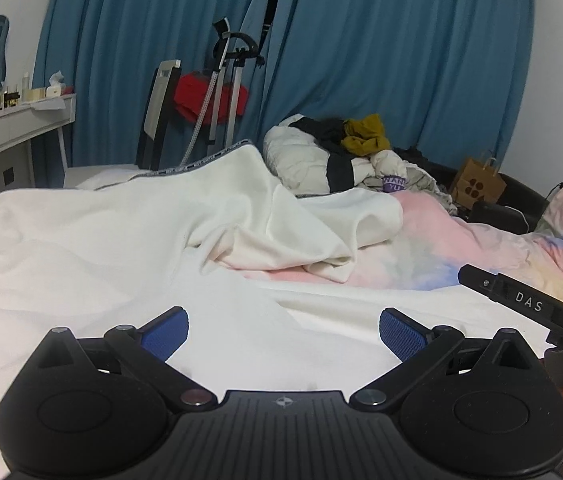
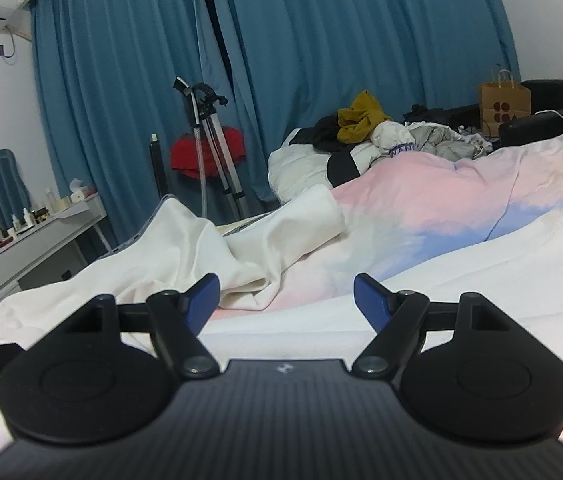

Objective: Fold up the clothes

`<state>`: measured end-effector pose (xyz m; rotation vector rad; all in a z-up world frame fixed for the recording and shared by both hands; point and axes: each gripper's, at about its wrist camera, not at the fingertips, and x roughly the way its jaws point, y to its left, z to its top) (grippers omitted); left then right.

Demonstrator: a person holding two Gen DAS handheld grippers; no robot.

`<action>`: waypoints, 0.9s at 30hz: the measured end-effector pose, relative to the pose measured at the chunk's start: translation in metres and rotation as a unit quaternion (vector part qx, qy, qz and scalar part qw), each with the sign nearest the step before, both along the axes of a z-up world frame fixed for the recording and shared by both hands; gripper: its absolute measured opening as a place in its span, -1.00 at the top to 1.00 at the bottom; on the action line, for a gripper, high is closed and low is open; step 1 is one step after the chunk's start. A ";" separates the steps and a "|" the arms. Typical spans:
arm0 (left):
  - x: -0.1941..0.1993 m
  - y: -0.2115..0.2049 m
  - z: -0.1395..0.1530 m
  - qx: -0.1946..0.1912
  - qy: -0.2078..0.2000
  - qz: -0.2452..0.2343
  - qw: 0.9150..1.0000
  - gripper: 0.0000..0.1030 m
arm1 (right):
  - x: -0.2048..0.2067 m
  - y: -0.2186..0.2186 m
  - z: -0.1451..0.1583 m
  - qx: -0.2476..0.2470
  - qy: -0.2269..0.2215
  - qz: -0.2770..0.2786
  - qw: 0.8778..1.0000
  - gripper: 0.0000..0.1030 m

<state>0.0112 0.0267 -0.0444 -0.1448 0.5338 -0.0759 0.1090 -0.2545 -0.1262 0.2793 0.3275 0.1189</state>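
A white garment (image 1: 101, 248) lies spread on the bed, with a bunched, folded-over part (image 1: 301, 220) toward the middle. It also shows in the right wrist view (image 2: 209, 248). My left gripper (image 1: 283, 334) is open and empty, just above the flat white cloth. My right gripper (image 2: 285, 300) is open and empty, low over the near edge of the white cloth. The right gripper's black body (image 1: 521, 300) shows at the right edge of the left wrist view.
The pastel pink and blue duvet (image 2: 441, 200) covers the bed. A pile of other clothes (image 1: 345, 148) lies at the far end. A brown paper bag (image 2: 505, 100), a garment steamer stand (image 1: 225, 92), a white dresser (image 1: 9, 128) and blue curtains (image 1: 361, 60) are behind.
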 end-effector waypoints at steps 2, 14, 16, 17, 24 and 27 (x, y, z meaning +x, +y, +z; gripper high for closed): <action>-0.003 0.002 -0.002 -0.002 0.004 0.003 1.000 -0.99 | 0.003 0.000 -0.002 0.004 0.002 0.000 1.000 -0.48; -0.010 0.004 -0.007 -0.002 0.005 0.020 1.000 -0.99 | 0.042 -0.006 -0.012 0.010 -0.018 0.008 1.000 -0.42; -0.010 0.004 -0.008 -0.004 0.008 0.022 1.000 -0.99 | 0.052 -0.007 -0.012 0.011 -0.022 0.014 1.000 -0.42; -0.009 0.004 -0.009 -0.005 0.009 0.024 1.000 -0.99 | 0.057 -0.008 -0.012 0.012 -0.024 0.017 1.000 -0.41; -0.005 0.006 -0.014 -0.011 0.018 0.034 0.999 -0.99 | 0.100 -0.021 -0.020 0.076 0.008 0.042 0.996 -0.41; -0.001 0.004 -0.017 -0.010 0.023 0.035 0.999 -0.99 | 0.126 -0.032 -0.028 0.133 0.036 0.046 0.989 -0.43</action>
